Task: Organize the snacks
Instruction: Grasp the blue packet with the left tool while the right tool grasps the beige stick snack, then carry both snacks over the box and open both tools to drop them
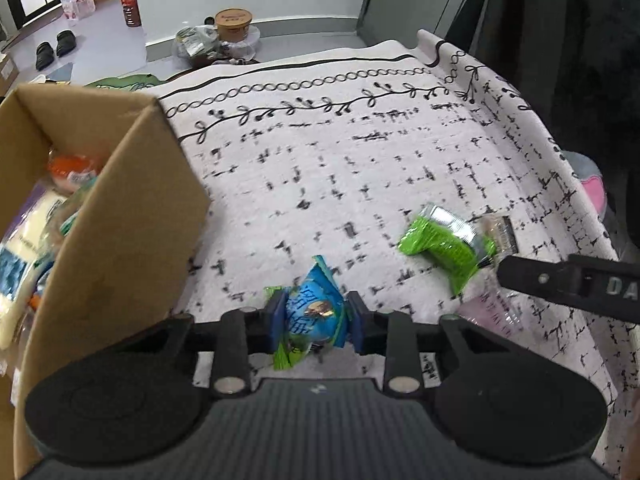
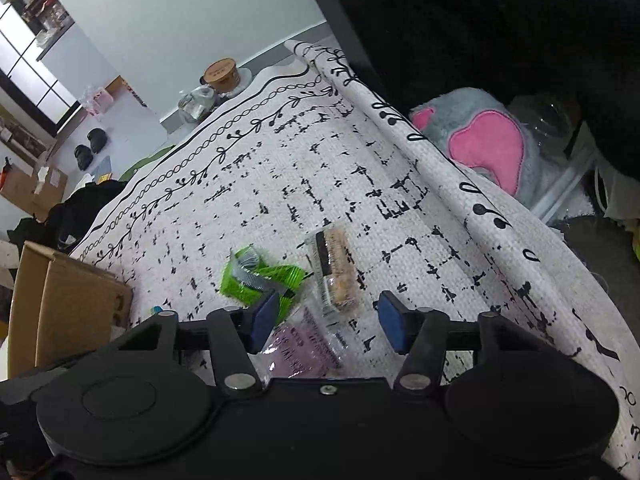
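Left gripper (image 1: 316,322) pinches the blue snack packet (image 1: 314,314); right gripper (image 2: 326,322) gapes over the purple packet (image 2: 300,346). Cardboard box (image 1: 132,216) part-filled, green packet (image 1: 440,242) and biscuit pack (image 2: 334,270) remain.

Probably home: rug (image 1: 360,168), slippers (image 1: 56,48)

A white rug (image 1: 360,168) with black dashes covers the floor; a cardboard box (image 1: 132,216) stands at its left; green packet (image 1: 436,240), clear biscuit pack (image 2: 334,272) and purple packet (image 2: 304,344) lie near right.

box (image 1: 120,208) left on rug (image 1: 320,160) | packets (image 1: 440,240) right | cup (image 1: 233,22) behind
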